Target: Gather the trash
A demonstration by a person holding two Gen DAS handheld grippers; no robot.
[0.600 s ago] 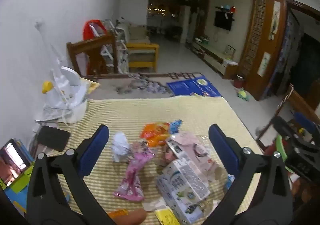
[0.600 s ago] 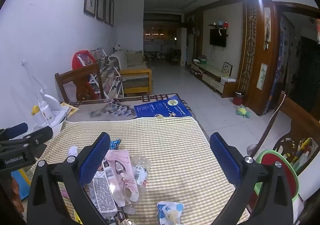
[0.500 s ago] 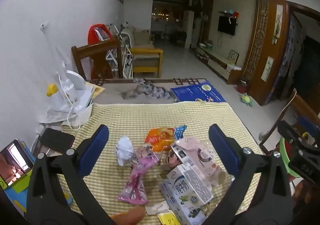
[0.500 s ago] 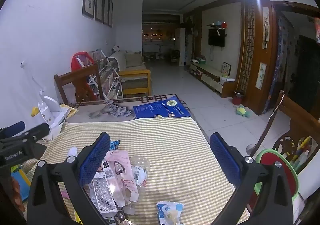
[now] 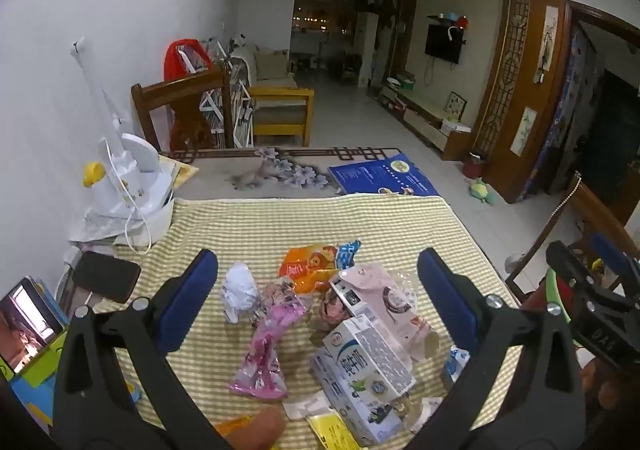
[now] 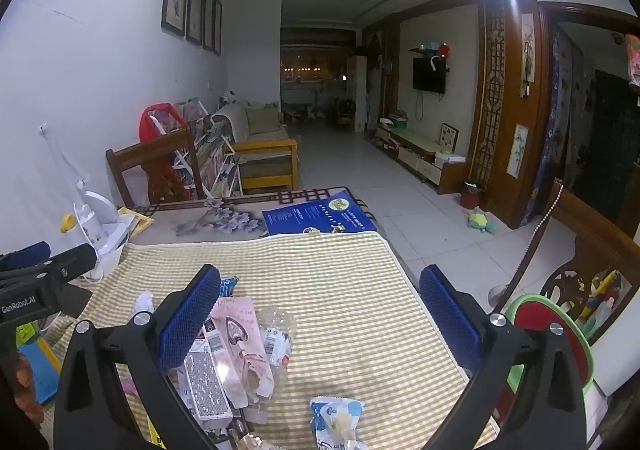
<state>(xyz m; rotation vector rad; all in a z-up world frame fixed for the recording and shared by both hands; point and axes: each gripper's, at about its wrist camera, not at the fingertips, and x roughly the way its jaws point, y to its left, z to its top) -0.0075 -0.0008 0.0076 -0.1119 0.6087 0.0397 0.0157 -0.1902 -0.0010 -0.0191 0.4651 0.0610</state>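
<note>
A heap of trash lies on the striped yellow table mat (image 5: 280, 226). In the left wrist view I see a crumpled white paper (image 5: 239, 290), a pink wrapper (image 5: 266, 354), an orange snack bag (image 5: 310, 268), a milk carton (image 5: 366, 360) and a pale pink pouch (image 5: 384, 302). My left gripper (image 5: 318, 302) is open and empty above the heap. In the right wrist view my right gripper (image 6: 320, 324) is open and empty over the mat, with the pink pouch (image 6: 240, 334) by its left finger and a blue and white packet (image 6: 336, 422) below.
A white lamp base (image 5: 128, 189) and a black phone (image 5: 106, 276) sit at the mat's left. A blue booklet (image 5: 380, 177) lies beyond the mat. A green and red bin (image 6: 548, 338) stands right of the table. A wooden chair (image 5: 180, 109) stands behind.
The left gripper has tilted slightly upward and shifted, so the trash heap sits a little lower in its view. The right gripper has barely moved. Both stay open.
</note>
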